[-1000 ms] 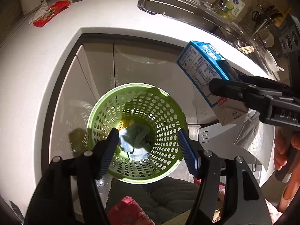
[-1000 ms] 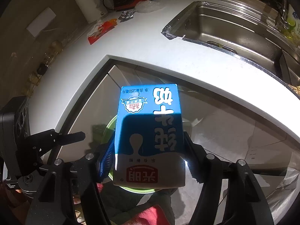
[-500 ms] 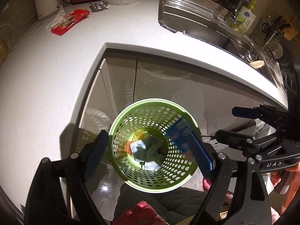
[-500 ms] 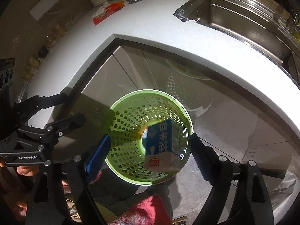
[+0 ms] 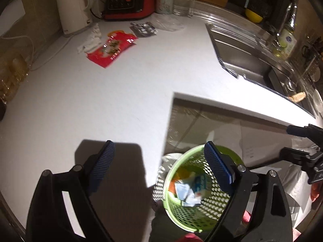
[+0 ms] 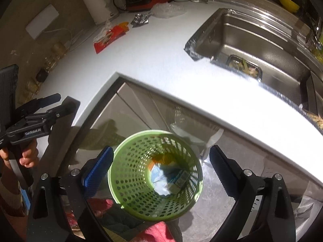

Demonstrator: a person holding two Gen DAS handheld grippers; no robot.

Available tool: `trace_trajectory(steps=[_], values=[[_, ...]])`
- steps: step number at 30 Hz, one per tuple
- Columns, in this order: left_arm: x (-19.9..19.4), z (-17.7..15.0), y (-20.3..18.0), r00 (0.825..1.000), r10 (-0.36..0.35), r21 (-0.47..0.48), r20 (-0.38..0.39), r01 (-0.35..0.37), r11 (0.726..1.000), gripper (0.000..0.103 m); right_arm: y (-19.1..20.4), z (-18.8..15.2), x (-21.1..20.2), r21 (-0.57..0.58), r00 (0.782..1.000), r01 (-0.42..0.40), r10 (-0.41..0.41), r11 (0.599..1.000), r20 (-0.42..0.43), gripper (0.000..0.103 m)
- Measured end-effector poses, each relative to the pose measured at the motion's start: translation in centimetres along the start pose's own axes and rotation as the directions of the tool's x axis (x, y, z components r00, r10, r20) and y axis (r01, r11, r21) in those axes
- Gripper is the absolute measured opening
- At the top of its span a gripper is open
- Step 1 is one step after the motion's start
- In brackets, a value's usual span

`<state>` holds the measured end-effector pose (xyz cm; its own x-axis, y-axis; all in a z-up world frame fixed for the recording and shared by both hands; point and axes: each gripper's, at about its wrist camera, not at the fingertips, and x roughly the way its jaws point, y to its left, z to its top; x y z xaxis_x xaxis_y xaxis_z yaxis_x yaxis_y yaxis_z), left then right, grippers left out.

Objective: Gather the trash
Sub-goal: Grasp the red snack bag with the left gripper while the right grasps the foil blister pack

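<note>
A green perforated bin (image 6: 155, 173) stands on the floor below the white counter, with the blue milk carton (image 6: 177, 178) and crumpled paper (image 5: 187, 191) lying in it. My right gripper (image 6: 159, 161) hovers over the bin, its jaws still opening, nothing between them. My left gripper (image 5: 159, 157) hangs over the counter's corner with the bin (image 5: 199, 189) under its right finger; its jaws are also opening and hold nothing. On the counter lie a red snack wrapper (image 5: 112, 47), a white crumpled tissue (image 5: 90, 39), a foil wrapper (image 5: 143, 29) and a clear plastic bag (image 5: 169, 23).
A white kettle (image 5: 73, 6), red appliance (image 5: 129, 0), mug (image 5: 164, 1) and glass (image 5: 182, 5) line the back of the counter (image 5: 101, 92). The steel sink (image 6: 256, 40) is at the right. A red cloth (image 6: 157, 232) lies on the floor beside the bin.
The right gripper let go of the milk carton, which fell into the green bin. Both grippers opened wider. The left gripper swung left and up, over the counter's corner.
</note>
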<state>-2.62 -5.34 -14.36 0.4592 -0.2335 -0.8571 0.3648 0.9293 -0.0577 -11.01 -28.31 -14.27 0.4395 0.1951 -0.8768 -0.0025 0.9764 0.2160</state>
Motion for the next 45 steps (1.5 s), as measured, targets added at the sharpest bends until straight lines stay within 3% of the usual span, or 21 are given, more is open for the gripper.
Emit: trace_trajectory(steps=[6, 13, 24, 38, 45], values=[[2.0, 3.7, 3.1, 0.998, 0.036, 0.059, 0.046, -0.038, 0.998, 0.086, 1.1, 3.8, 0.6, -0.008, 0.999, 0.019, -0.018, 1.0, 0.036, 0.098], [4.8, 8.2, 5.7, 0.996, 0.017, 0.142, 0.089, -0.029, 0.989, 0.086, 2.6, 8.5, 1.9, -0.003, 0.998, 0.011, -0.011, 1.0, 0.066, 0.098], [10.6, 15.1, 9.6, 0.997, -0.001, 0.264, 0.084, -0.021, 0.964, 0.086, 4.8, 17.5, 6.1, 0.012, 0.996, -0.001, 0.0, 1.0, 0.086, 0.098], [14.9, 17.8, 10.1, 0.997, -0.043, 0.44, 0.064, 0.01, 0.898, 0.086, 4.8, 24.4, 12.0, 0.057, 0.998, -0.045, 0.042, 0.997, 0.043, 0.098], [14.6, 17.6, 10.1, 0.993, -0.097, 0.451, 0.061, 0.059, 0.891, 0.063, 5.5, 28.3, 15.1, 0.018, 0.998, -0.046, 0.045, 0.999, 0.041, 0.098]])
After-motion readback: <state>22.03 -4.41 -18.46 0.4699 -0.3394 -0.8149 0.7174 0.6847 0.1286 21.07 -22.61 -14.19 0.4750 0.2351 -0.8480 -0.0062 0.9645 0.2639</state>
